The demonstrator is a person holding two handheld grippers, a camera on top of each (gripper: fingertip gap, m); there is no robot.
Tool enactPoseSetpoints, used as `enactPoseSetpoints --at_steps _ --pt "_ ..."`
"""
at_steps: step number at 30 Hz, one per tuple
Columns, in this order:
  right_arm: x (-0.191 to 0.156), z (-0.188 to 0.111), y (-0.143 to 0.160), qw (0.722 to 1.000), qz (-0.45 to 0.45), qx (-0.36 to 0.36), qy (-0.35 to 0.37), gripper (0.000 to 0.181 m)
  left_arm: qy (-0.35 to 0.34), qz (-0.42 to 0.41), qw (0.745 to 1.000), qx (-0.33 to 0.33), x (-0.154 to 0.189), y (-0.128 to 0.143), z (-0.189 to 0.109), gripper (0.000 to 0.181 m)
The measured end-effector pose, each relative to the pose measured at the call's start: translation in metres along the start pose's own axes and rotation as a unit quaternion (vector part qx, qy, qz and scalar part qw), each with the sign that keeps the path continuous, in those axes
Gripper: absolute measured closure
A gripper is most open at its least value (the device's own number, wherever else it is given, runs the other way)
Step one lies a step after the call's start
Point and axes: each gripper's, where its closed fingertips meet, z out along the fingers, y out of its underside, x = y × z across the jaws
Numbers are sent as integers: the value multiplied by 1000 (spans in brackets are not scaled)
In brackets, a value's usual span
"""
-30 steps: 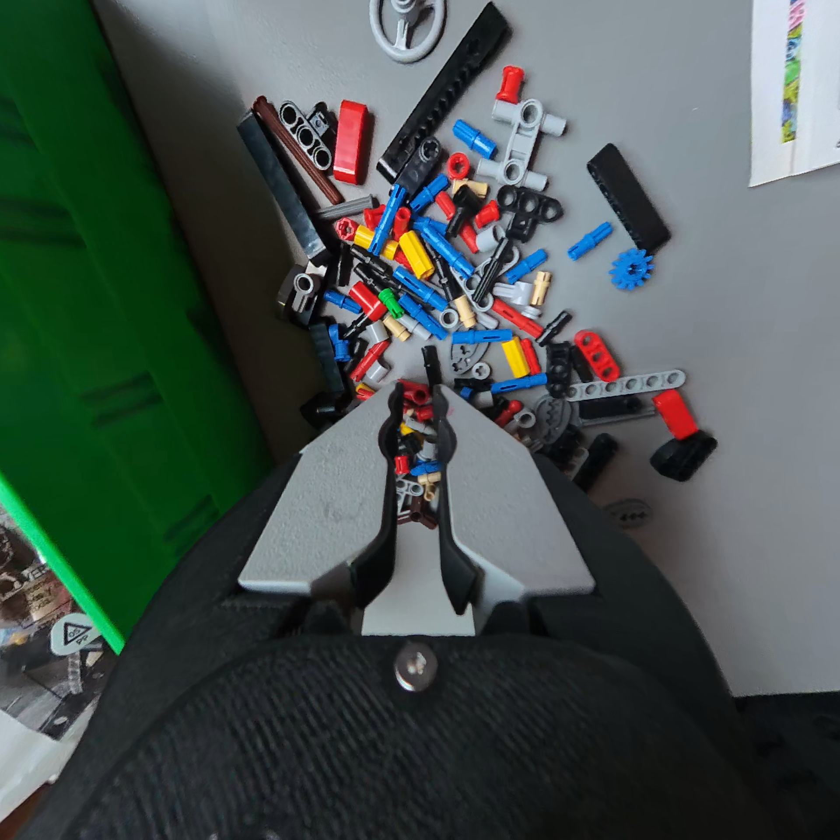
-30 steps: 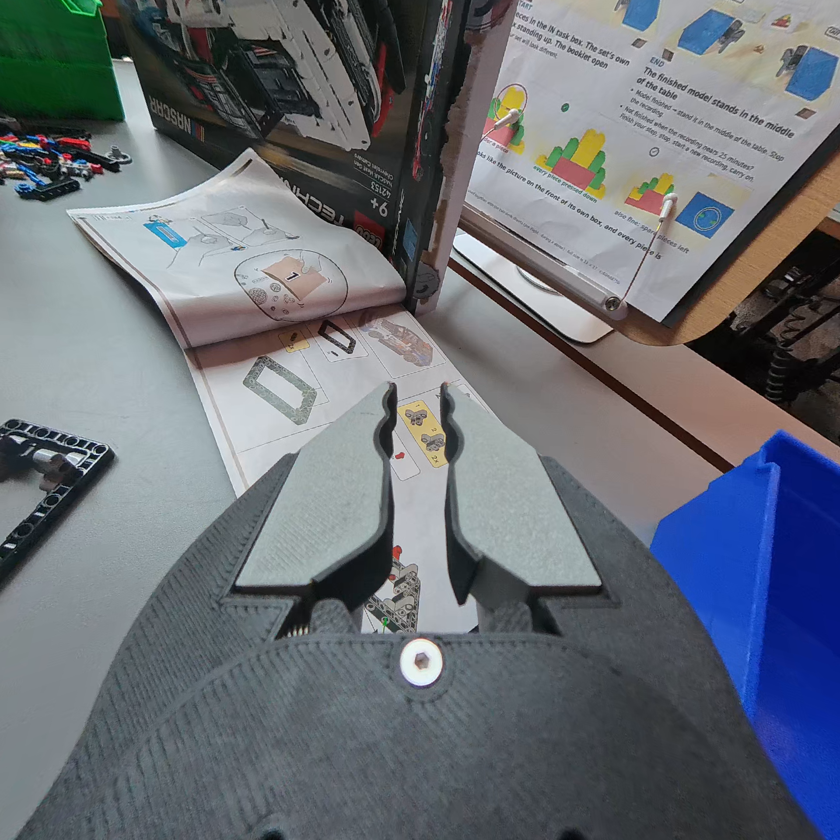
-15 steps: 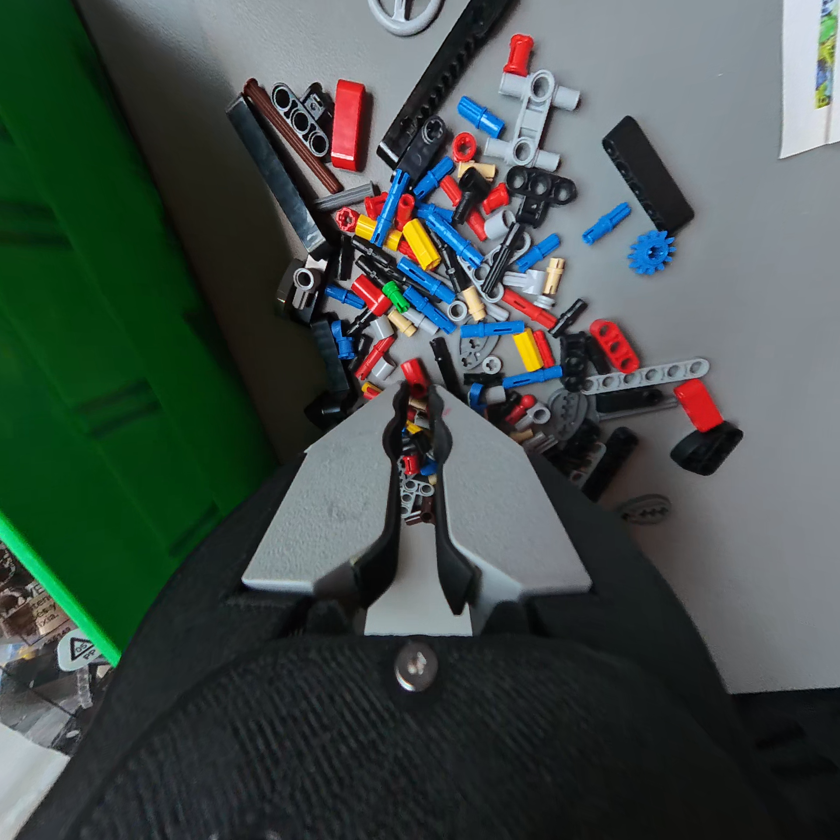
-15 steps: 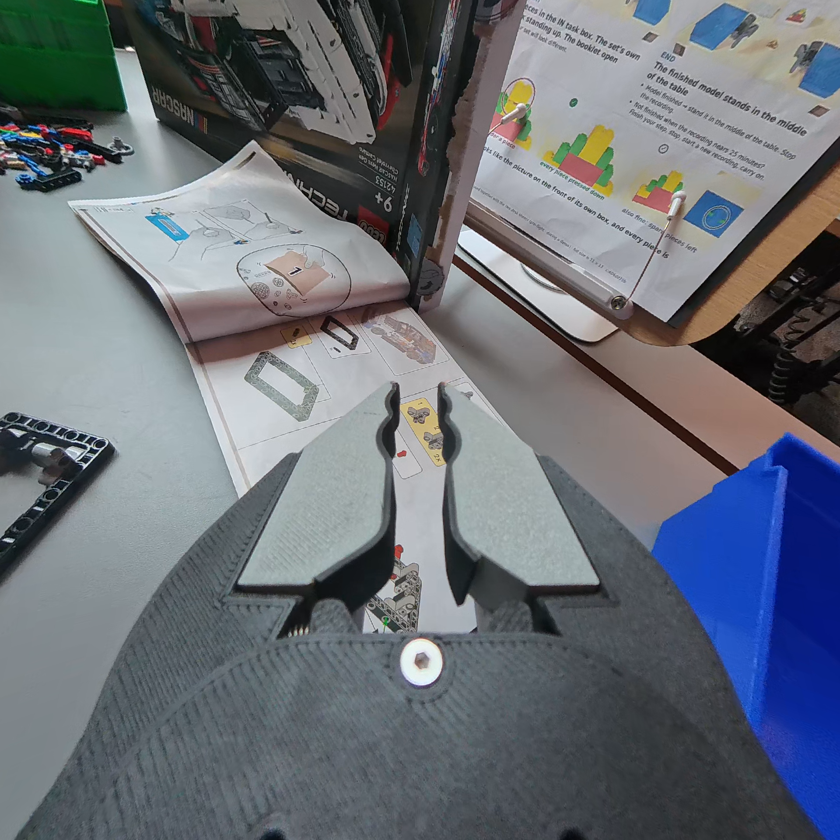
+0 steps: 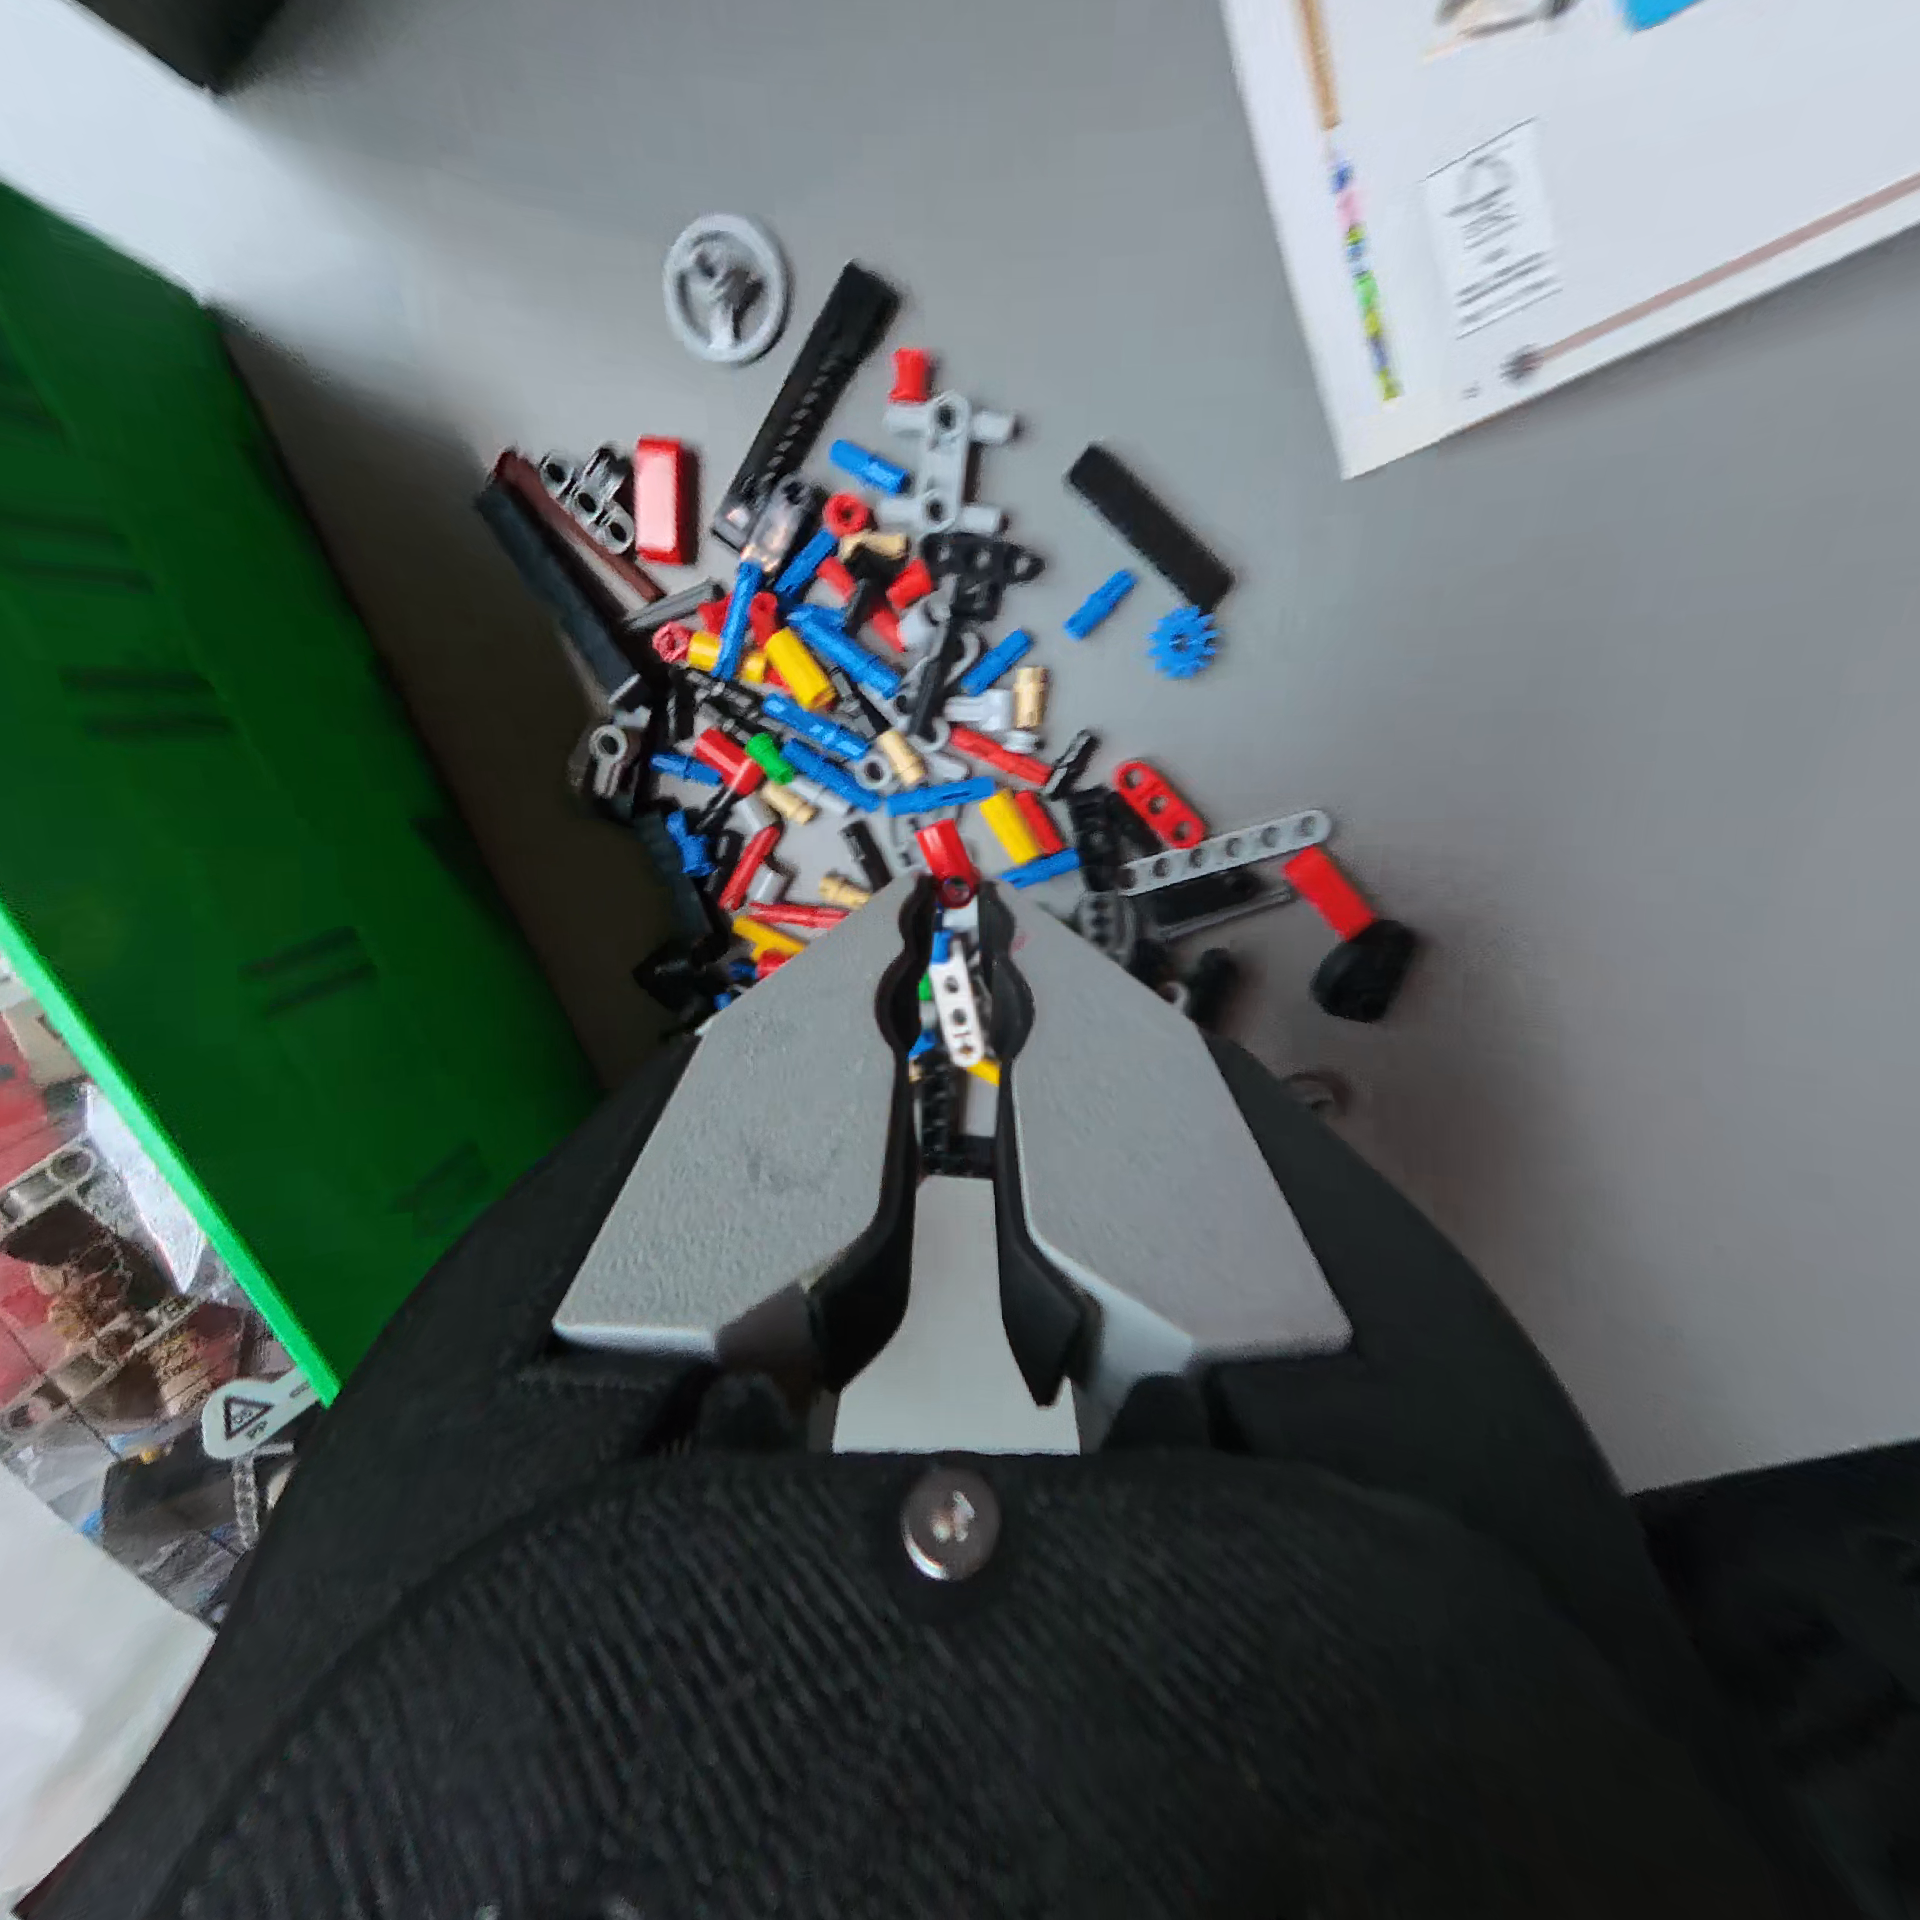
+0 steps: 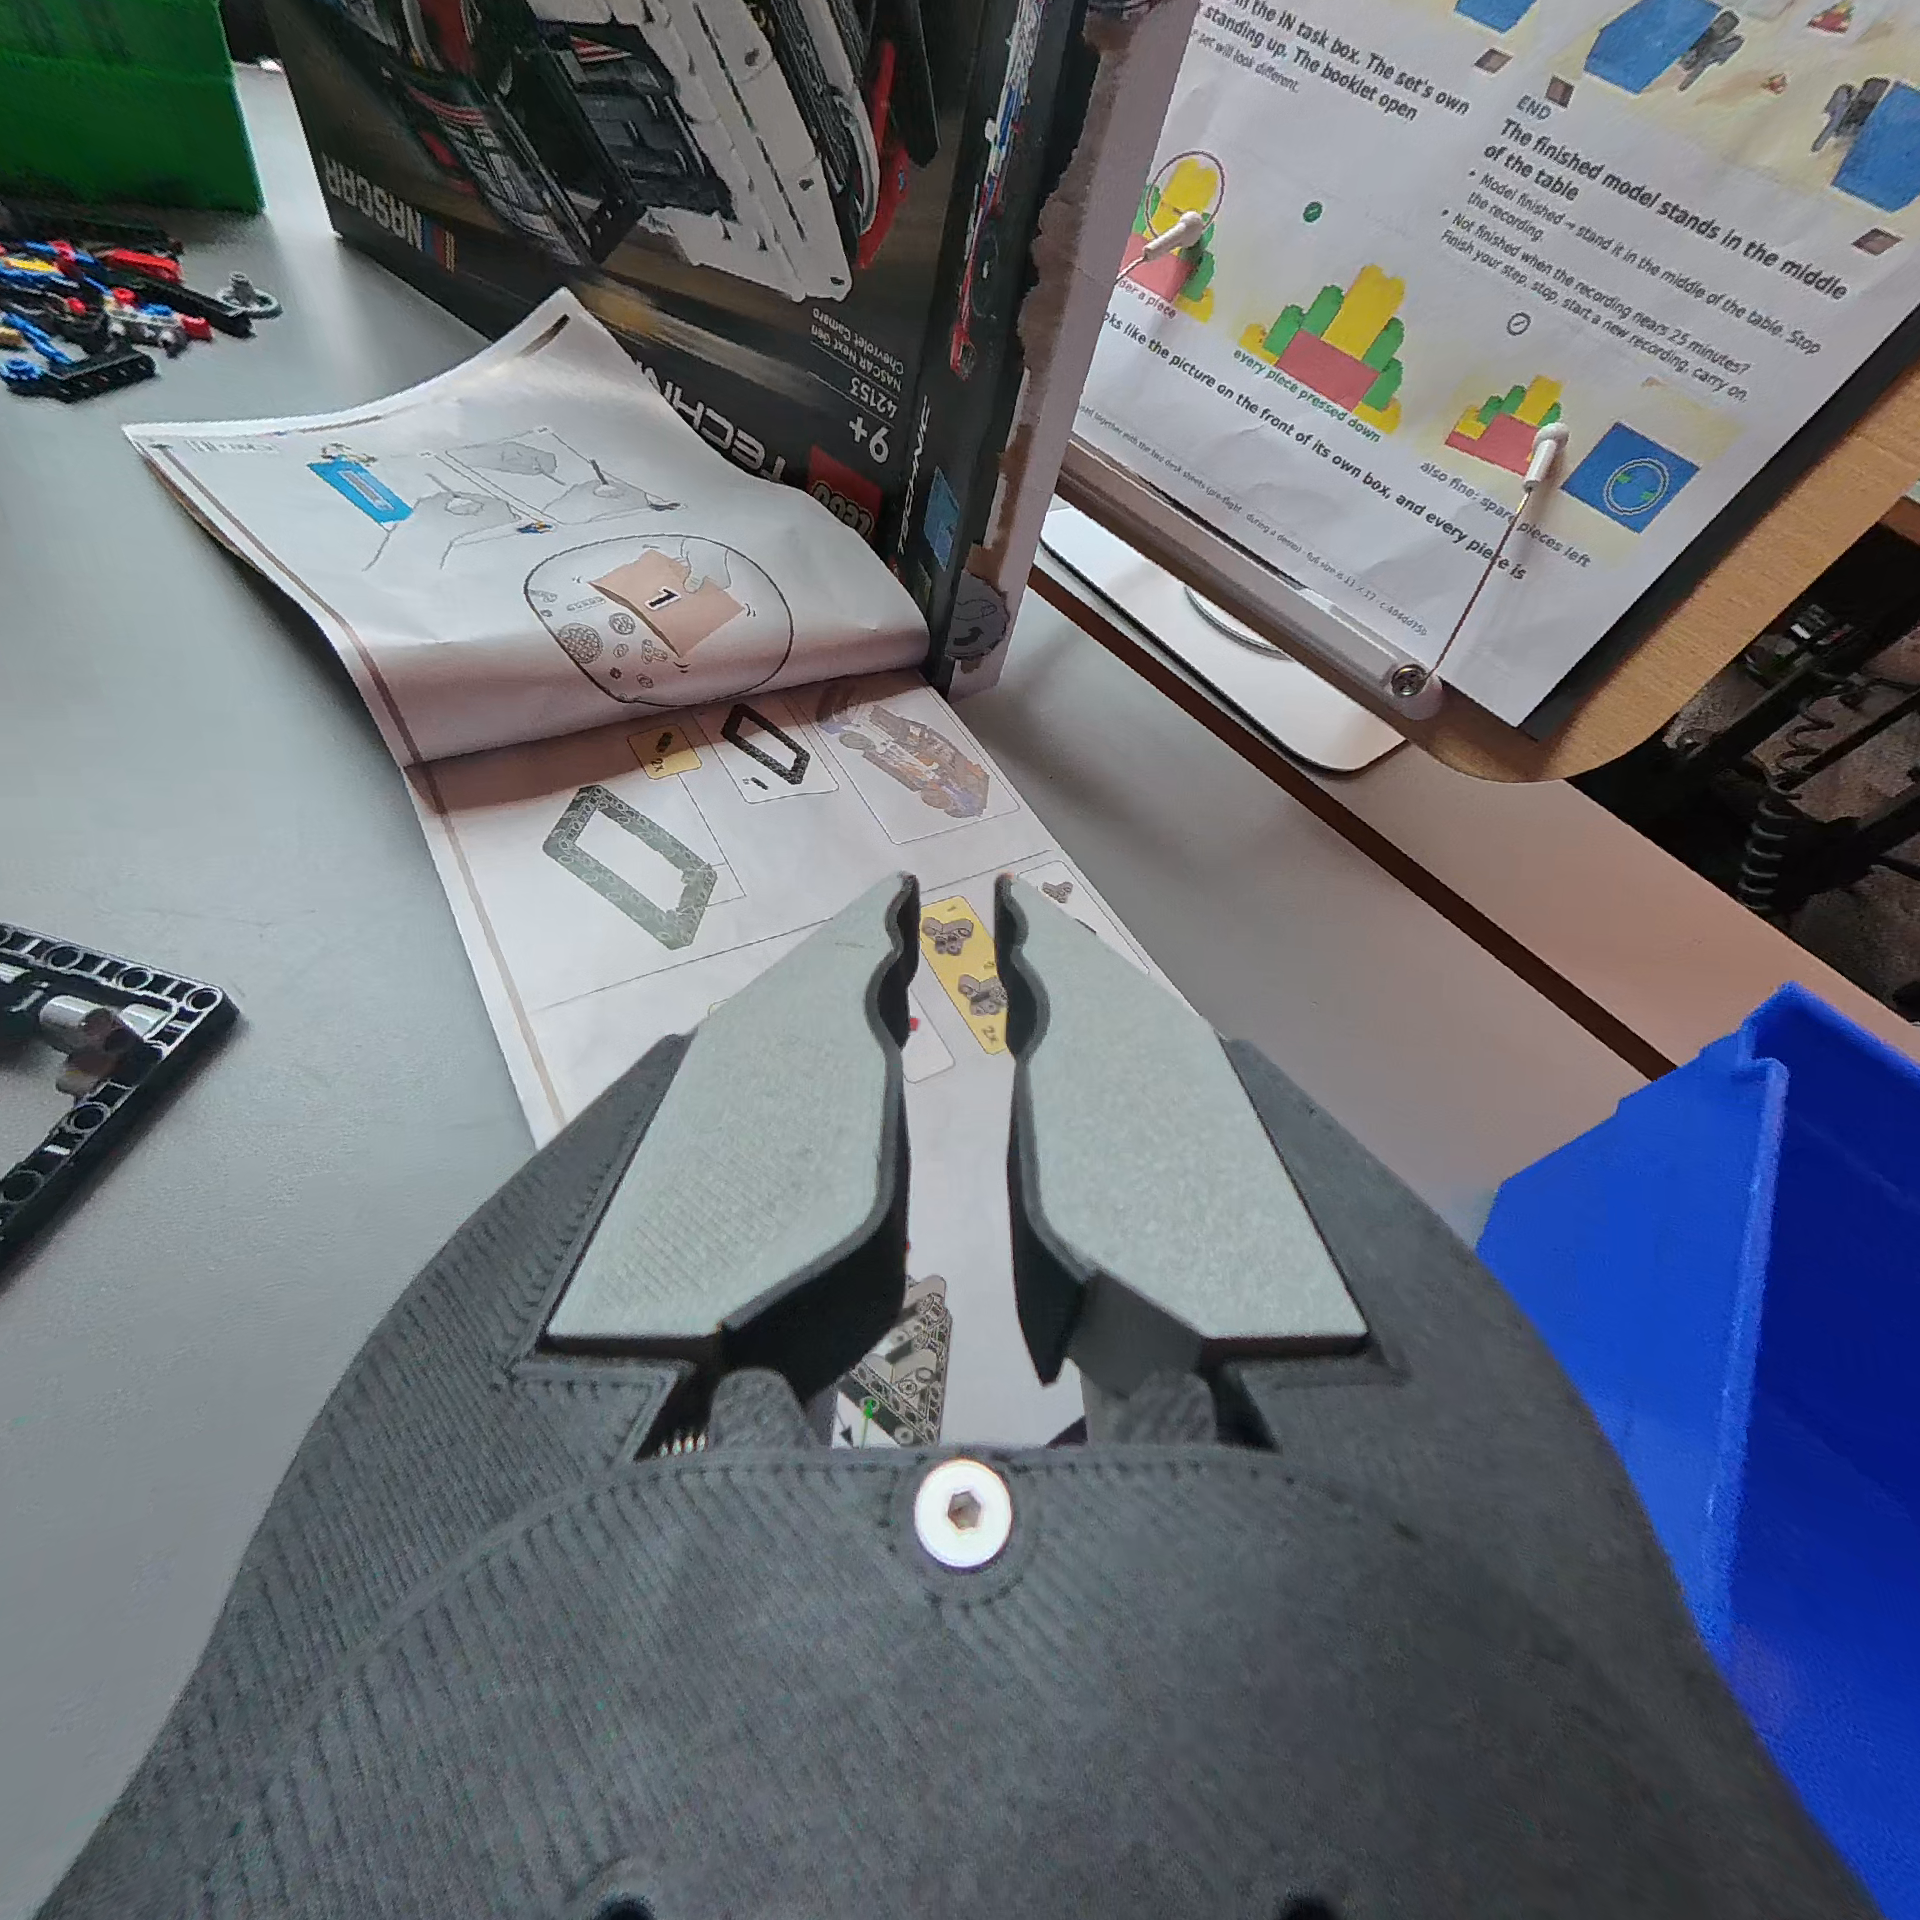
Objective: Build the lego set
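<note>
A pile of small loose lego pieces (image 5: pixel 831 675) lies on the grey table, in red, blue, yellow, black and grey. My left gripper (image 5: pixel 948 896) is above the near end of the pile, shut on a small red connector (image 5: pixel 940 854) that sticks out past its tips. My right gripper (image 6: pixel 956 894) is slightly open and empty, hovering over the open instruction booklet (image 6: pixel 582 582). A black rectangular lego frame (image 6: pixel 104 1049) with a grey part in it lies at the left of the right wrist view. The pile also shows far left there (image 6: pixel 94 301).
A green bin (image 5: pixel 208 779) stands left of the pile. The set's box (image 6: pixel 675 187) stands behind the booklet, with a printed sheet on a board (image 6: pixel 1455 260) to its right. A blue bin (image 6: pixel 1766 1299) is close on the right. A grey wheel-shaped piece (image 5: pixel 725 288) lies beyond the pile. My right fingertips sit around 50 cm from my left ones.
My left gripper has closed on the red connector and risen away from the pile, which now looks smaller. My right gripper has drifted slightly; its opening is unchanged.
</note>
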Motion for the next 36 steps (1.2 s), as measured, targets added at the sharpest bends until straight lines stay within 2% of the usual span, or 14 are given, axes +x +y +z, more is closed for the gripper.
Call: enactPoseSetpoints --at_steps 5,9,11,16,23,25,28,36 --pt "10 -4 1 1000 18 1 12 172 24 79 995 47 69 -23 -14 175" --pt "12 -5 -1 1000 20 5 15 173 53 146 986 54 131 -26 -10 175" --pt "11 -5 0 1000 18 3 14 173 51 174 982 45 148 -24 -5 175" --pt "10 -6 -2 1000 12 5 16 173 15 189 982 8 137 -17 5 175" --pt "9 -6 -2 1000 13 5 15 174 -12 106 994 4 80 -5 11 175" --pt "9 -5 -2 1000 12 4 15 174 4 78 997 9 72 1 12 175" --pt "9 -4 0 1000 13 1 13 174 39 57 997 21 75 7 12 176" --pt "8 2 9 1000 16 -14 12 174 63 87 993 38 108 12 4 176"
